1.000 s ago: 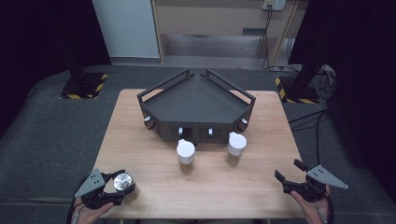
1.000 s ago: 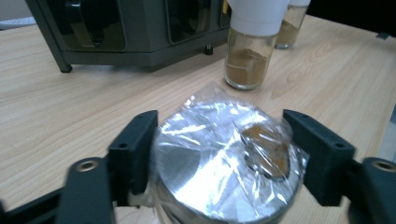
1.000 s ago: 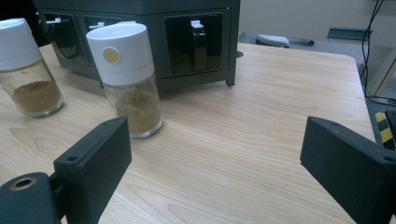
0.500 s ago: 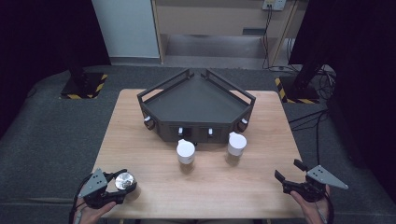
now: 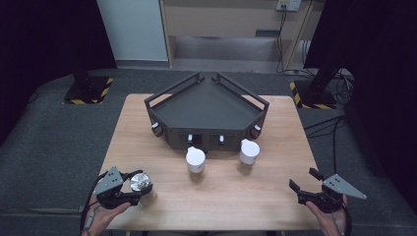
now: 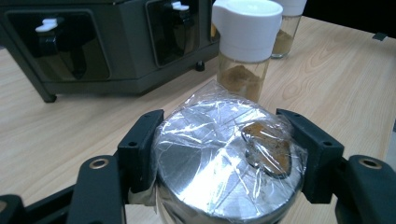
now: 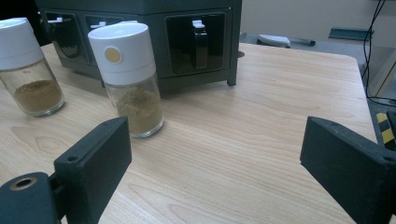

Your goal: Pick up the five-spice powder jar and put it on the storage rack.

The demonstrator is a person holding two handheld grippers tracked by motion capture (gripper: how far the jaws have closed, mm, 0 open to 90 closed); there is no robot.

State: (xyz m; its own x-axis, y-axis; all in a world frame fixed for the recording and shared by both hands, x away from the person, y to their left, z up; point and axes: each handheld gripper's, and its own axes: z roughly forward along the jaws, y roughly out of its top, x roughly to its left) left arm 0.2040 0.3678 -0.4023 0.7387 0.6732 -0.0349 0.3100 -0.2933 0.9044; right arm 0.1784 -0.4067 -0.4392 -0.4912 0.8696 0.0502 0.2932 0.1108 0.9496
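Gripping a foil-topped jar (image 6: pixel 224 158), left claw (image 5: pixel 129 192) low at table edge, right claw (image 5: pixel 307 188) spread wide, empty

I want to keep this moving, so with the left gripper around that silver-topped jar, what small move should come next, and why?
Probably lift the silver-topped jar straight up a little. The left gripper has its jaws against both sides of it, and the right gripper is open on nothing, well away from the two white-capped jars.

No readable text, labels or numbers anywhere.
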